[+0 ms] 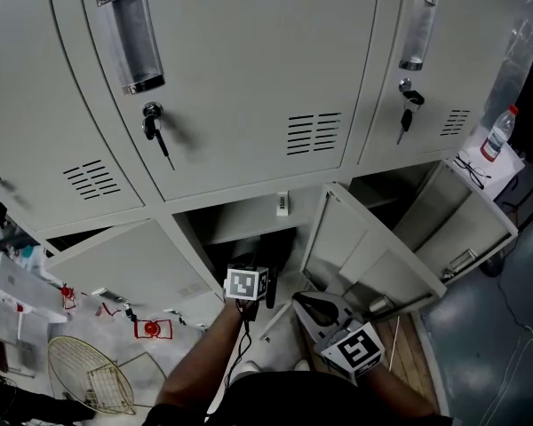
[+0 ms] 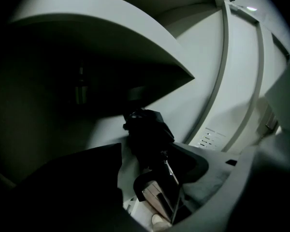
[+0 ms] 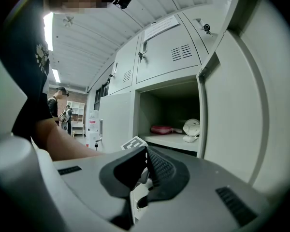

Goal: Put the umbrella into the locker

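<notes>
The left claw (image 2: 159, 154) reached into the open lower locker (image 1: 249, 218), its jaws standing wide. The umbrella (image 2: 146, 129), black and folded short, lay between them in the dim compartment. A pale strip of locker floor showed beside the left jaw, so the pads did not seem to press on it. It looked as if it rested on the floor under its own weight, though the dark hid its far end. By that reading the placing was all but done, with only the hand to draw out and perhaps the door (image 1: 364, 248) to swing closed.

The right claw (image 3: 145, 166) hung outside near the door's edge with its jaws brought together and nothing between them.

The umbrella would probably handle as a light thing with a stiff core of shaft and ribs under loose, slick cloth. A squeeze on the fabric alone could slide or bunch, and the folds might spring open if the strap were not fastened. The surest hold would likely be across the middle of the bundle, where the ribs back the cloth, or on the hard handle end if a firmer purchase were wanted. It seemed in little danger of breaking, but it could roll towards the front edge if nudged while the claw backed away
</notes>
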{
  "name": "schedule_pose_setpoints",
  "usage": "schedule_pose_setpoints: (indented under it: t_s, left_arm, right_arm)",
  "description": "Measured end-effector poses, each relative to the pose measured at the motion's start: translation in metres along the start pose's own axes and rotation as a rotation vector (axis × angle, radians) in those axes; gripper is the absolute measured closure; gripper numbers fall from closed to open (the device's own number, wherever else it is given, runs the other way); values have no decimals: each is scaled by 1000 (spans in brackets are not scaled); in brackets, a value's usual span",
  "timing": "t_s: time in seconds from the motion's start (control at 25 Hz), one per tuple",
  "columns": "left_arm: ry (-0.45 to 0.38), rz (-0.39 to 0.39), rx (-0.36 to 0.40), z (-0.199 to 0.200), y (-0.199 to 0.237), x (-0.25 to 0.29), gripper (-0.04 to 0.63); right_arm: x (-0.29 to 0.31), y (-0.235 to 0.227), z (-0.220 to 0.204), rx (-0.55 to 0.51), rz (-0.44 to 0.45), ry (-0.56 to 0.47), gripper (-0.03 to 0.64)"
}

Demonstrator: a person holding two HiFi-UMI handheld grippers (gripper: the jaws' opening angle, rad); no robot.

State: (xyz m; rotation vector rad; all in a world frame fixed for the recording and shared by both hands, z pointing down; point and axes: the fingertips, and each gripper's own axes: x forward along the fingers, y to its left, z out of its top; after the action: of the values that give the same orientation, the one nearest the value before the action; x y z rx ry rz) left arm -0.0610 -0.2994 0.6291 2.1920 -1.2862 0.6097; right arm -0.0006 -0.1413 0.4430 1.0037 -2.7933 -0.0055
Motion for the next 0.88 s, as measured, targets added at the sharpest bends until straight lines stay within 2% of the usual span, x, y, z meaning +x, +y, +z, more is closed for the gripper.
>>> schedule_pose_setpoints:
  t_s: [0.28, 0.44, 0.56, 0.76, 0.88]
  left_arm:
    - [-4, -21, -6, -12, -8, -2, 290]
    - [-13, -65, -50, -20, -26, -24, 285]
    - [5, -83, -19, -42, -46, -38, 282]
    - [53, -42, 7, -92, -58, -31, 282]
    - [46, -2, 34, -103, -56, -23, 292]
  right_arm:
    - [0, 8, -1, 10, 20, 0, 586]
    - [-5, 5, -2, -10, 19, 8, 586]
    - [-8, 3, -5, -6, 16, 14, 586]
    - [-6, 1, -6, 38, 21, 14, 586]
    - [-4, 2, -5, 33, 38, 12, 586]
